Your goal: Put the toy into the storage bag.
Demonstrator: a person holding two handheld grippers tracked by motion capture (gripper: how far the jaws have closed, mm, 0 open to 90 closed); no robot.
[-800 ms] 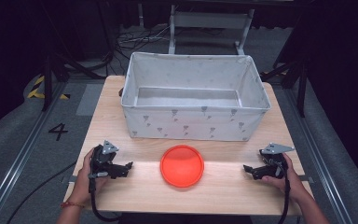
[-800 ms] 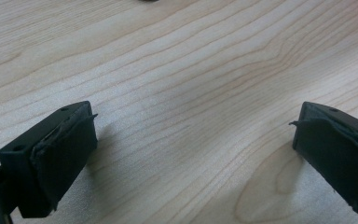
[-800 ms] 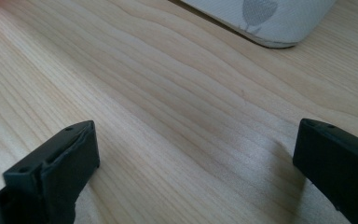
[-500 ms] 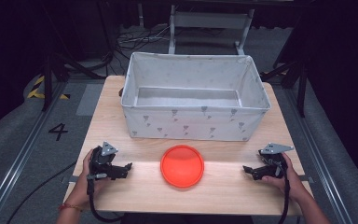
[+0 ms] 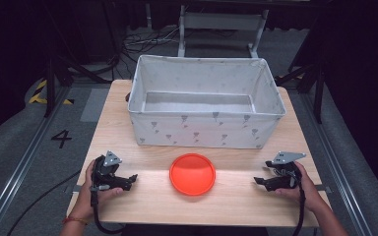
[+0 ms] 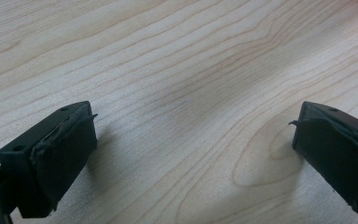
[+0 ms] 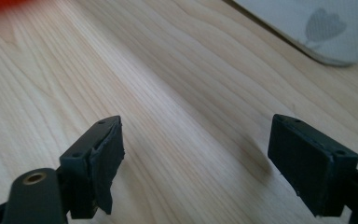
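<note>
A round red plate [image 5: 192, 173] lies flat on the wooden table [image 5: 236, 199], just in front of a white fabric bin [image 5: 205, 129]. My left gripper [image 5: 133, 178] rests on the table left of the plate, held by a hand, its jaws pointing toward the plate. In the left gripper view its jaws stand wide apart over bare wood [image 6: 191, 135], nothing between them. My right gripper [image 5: 257, 181] rests on the table right of the plate. Its jaws are open too [image 7: 196, 163], with only wood between them. A blurred red edge of the plate [image 7: 0, 4] shows at the top left there.
The bin [image 7: 326, 28] is empty, takes up the back half of the table and is patterned with small grey marks. Dark floor, rails and cables surround the table. A number 4 [image 5: 61, 138] is marked on the floor at left.
</note>
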